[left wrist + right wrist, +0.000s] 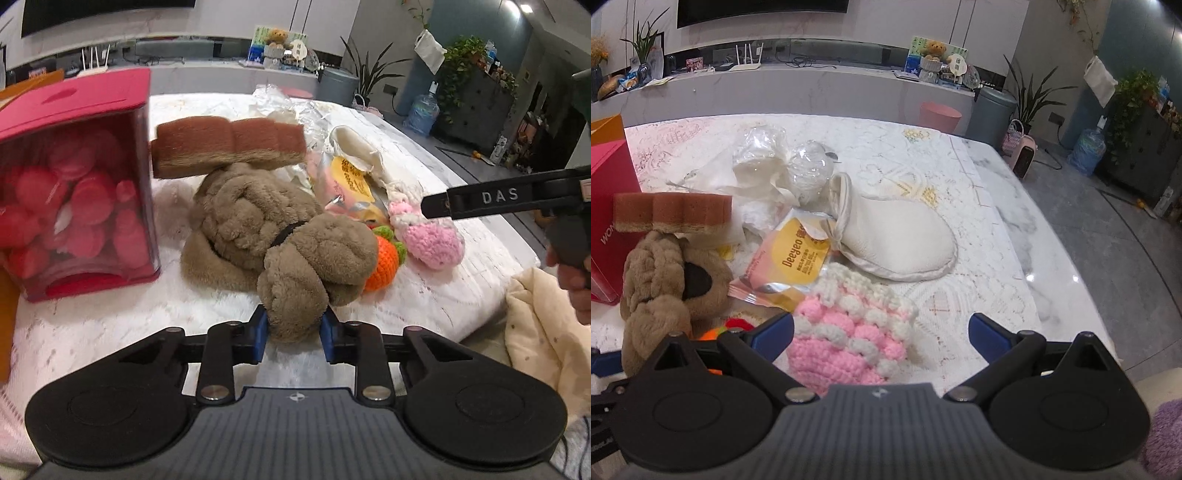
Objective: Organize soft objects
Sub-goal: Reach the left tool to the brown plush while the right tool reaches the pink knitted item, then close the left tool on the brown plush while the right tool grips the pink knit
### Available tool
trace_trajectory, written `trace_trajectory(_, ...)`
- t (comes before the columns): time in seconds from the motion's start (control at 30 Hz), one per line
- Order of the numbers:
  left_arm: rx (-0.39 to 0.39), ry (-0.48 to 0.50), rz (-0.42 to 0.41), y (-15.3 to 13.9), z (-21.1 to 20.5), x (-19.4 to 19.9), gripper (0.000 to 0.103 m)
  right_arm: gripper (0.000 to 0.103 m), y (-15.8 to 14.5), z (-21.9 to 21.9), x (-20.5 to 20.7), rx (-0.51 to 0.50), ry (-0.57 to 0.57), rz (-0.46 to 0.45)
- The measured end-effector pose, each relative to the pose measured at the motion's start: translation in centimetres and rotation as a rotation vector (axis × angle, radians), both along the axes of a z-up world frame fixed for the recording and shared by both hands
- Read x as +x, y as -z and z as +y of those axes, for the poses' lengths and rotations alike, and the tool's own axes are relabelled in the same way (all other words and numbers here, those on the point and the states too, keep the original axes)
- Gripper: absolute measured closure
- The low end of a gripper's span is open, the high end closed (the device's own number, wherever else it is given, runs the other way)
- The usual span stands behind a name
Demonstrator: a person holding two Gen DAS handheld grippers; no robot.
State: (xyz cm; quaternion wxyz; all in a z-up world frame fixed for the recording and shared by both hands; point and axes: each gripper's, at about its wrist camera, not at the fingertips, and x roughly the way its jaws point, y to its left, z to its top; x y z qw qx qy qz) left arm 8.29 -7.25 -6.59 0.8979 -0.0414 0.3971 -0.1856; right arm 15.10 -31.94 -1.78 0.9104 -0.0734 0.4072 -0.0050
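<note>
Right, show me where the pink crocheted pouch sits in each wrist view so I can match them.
Left wrist view: the pink crocheted pouch lies right of centre on the white bed, beside the orange crocheted toy, below the right tongs.
Right wrist view: the pouch lies at bottom centre, just ahead of the open right tongs.
Shared landmark: the brown sponge block atop the brown plush toy.

"DAS" stands in raised grey letters on the black arm of the right hand-held gripper [495, 197], at three o'clock in the left wrist view. "Deeyeo" is printed in brown on the yellow-and-pink plastic packet [792, 264], with smaller unreadable characters beside it. The red box [607, 218], at nine o'clock, shows white letters "WO", the rest hidden.
</note>
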Motion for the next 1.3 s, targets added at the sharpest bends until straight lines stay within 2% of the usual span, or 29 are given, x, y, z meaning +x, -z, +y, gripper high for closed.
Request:
trace_trajectory(0.2, 0.015, 0.044, -0.012, -1.1, 1.5, -1.9, 0.072, 0.004, 0.6, 0.6, 0.5, 0.027, -0.023, 0.007)
trace_trajectory(0.33, -0.003, 0.038, 0.009, -1.2, 2.4, -1.8, 0.071, 0.004, 1.8, 0.5, 1.0, 0.032, -0.01, 0.033)
trace_trajectory(0.43, -0.034, 0.02, 0.039, -0.8, 3.1, -1.7, 0.069, 0.013, 2.5, 0.5, 1.2, 0.038, -0.029, 0.03)
trace_trajectory(0.53, -0.079, -0.002, 0.068, -0.6, 3.6, -1.6, 0.068, 0.016, 2.7, 0.7, 1.2, 0.02, -0.068, 0.016)
trace_trajectory(0.6, -0.103, -0.02, 0.088, -0.6, 4.0, -1.5, 0.058, 0.018, 2.9, 0.8, 1.4, 0.016, -0.075, 0.032)
trace_trajectory(0.67, -0.12, -0.046, 0.111, -0.7, 4.5, -1.3, 0.034, 0.019, 3.3, 0.7, 1.6, 0.015, -0.065, 0.059)
trace_trajectory(0.73, -0.152, -0.073, 0.125, -0.9, 5.2, -1.1, 0.02, 0.02, 3.5, 0.7, 1.6, 0.016, -0.07, 0.059)
trace_trajectory(0.77, -0.184, -0.084, 0.127, -1.1, 5.7, -1.1, 0.017, 0.021, 3.5, 0.7, 1.5, 0.015, -0.075, 0.057)
trace_trajectory(0.87, -0.244, -0.121, 0.142, -1.5, 6.9, -0.6, 0.015, 0.028, 3.4, 0.8, 1.4, 0.015, -0.083, 0.053)
trace_trajectory(0.97, -0.206, -0.197, 0.154, -1.6, 6.1, 0.7, 0.015, 0.039, 3.1, 1.2, 1.2, 0.009, -0.11, 0.048)
trace_trajectory(1.07, -0.177, -0.188, 0.183, -1.5, 4.4, 2.1, 0.015, 0.058, 2.9, 1.7, 1.0, 0.001, -0.156, 0.053)
trace_trajectory(1.17, -0.148, -0.196, 0.216, -1.2, 2.6, 3.4, 0.011, 0.059, 2.8, 1.8, 1.1, 0.002, -0.156, 0.072)
trace_trajectory(1.3, -0.13, -0.191, 0.204, -1.1, 0.5, 4.1, 0.01, 0.066, 2.6, 1.5, 1.2, 0.024, -0.148, 0.08)
